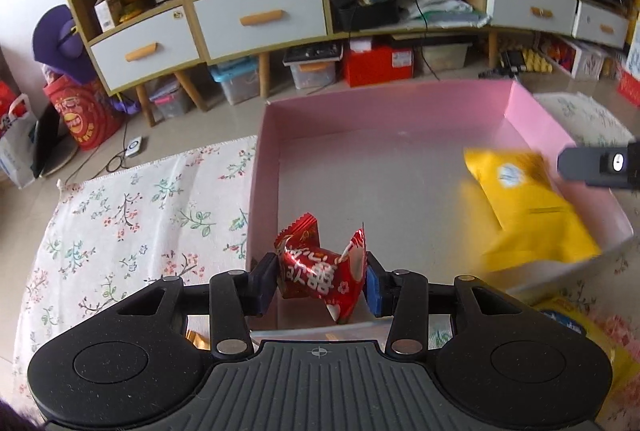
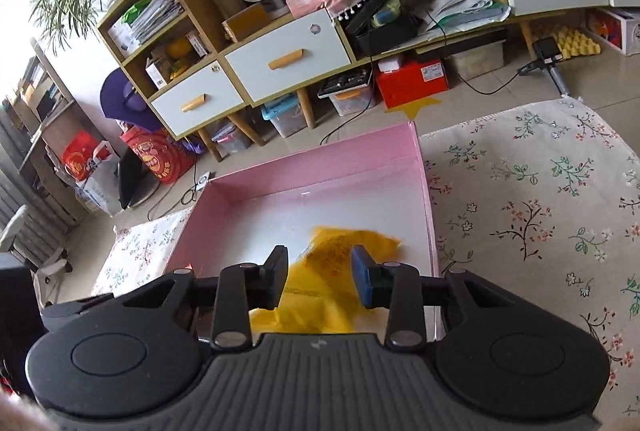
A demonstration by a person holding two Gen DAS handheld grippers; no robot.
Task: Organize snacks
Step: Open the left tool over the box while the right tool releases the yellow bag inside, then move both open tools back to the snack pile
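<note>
Left hand-held gripper (image 1: 322,281): you've got red candy (image 1: 316,271) pinched crosswise, long axis jaw to jaw, hanging over near-left corner of pink box (image 1: 264,167). Drop spot straight below. Right hand-held gripper (image 2: 320,281): narrow gap, yellow packet (image 2: 340,251) between fingers, over box's right side.

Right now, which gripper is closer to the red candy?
Left. The left gripper has the red candy clamped between its pads over the pink box. The right gripper is across the box, holding the yellow packet.
</note>
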